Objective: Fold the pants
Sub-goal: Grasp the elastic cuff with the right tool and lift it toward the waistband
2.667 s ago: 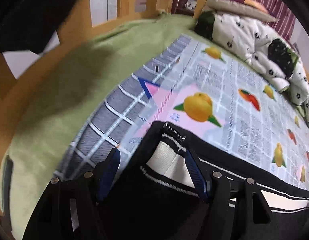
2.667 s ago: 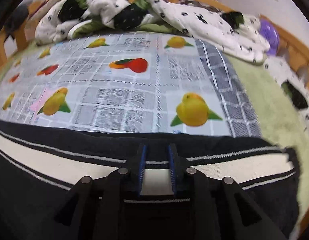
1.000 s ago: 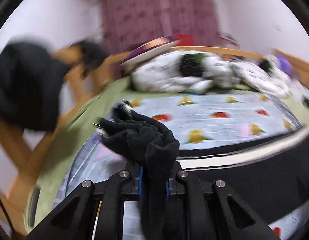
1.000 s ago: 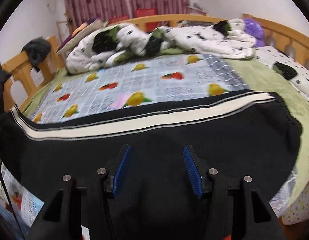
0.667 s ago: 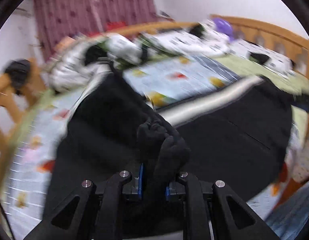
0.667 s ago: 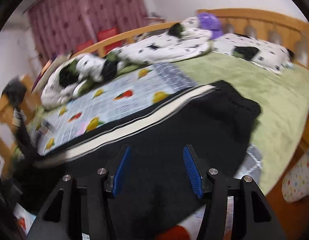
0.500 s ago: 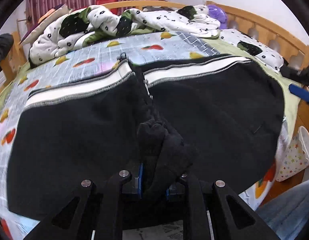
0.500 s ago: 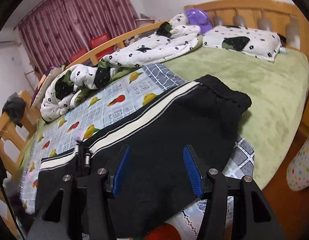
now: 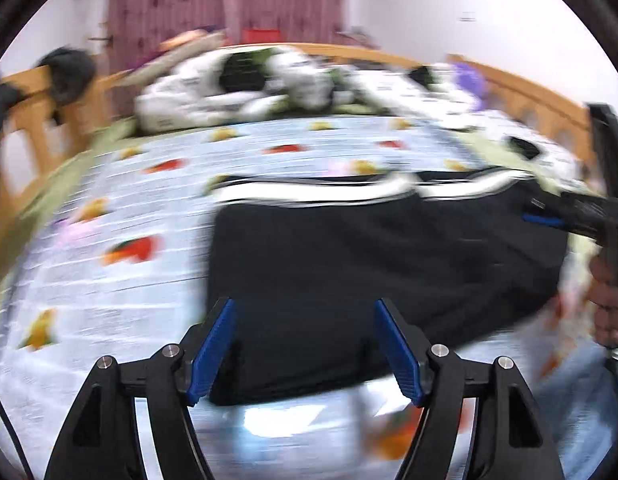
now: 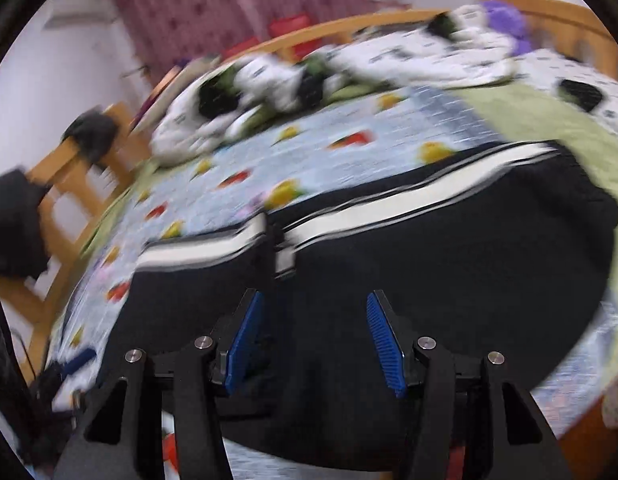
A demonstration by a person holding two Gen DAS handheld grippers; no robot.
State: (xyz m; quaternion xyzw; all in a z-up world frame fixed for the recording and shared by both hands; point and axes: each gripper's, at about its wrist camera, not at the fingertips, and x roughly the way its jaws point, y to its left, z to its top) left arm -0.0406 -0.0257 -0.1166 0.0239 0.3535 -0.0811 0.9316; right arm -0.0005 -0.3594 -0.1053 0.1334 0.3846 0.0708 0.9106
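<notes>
The black pants (image 9: 369, 264) with a white side stripe (image 9: 321, 192) lie folded over on the fruit-print sheet (image 9: 121, 216). My left gripper (image 9: 305, 344) is open and empty, just above the fold's near edge. My right gripper (image 10: 315, 338) is open and empty over the pants (image 10: 429, 276), whose white stripe (image 10: 389, 208) runs along the far edge. The right gripper also shows at the right edge of the left wrist view (image 9: 581, 216), held in a hand. Both views are motion-blurred.
A rumpled white spotted quilt (image 9: 237, 88) lies at the far side of the bed. A wooden bed rail (image 10: 69, 208) with dark clothes hung on it runs along the left. A green blanket (image 10: 549, 120) covers the bed's right side.
My left gripper carried the bunched pant end over onto the other half, then opened and let go. It has drawn back to the left. My right gripper stayed open and swung left.
</notes>
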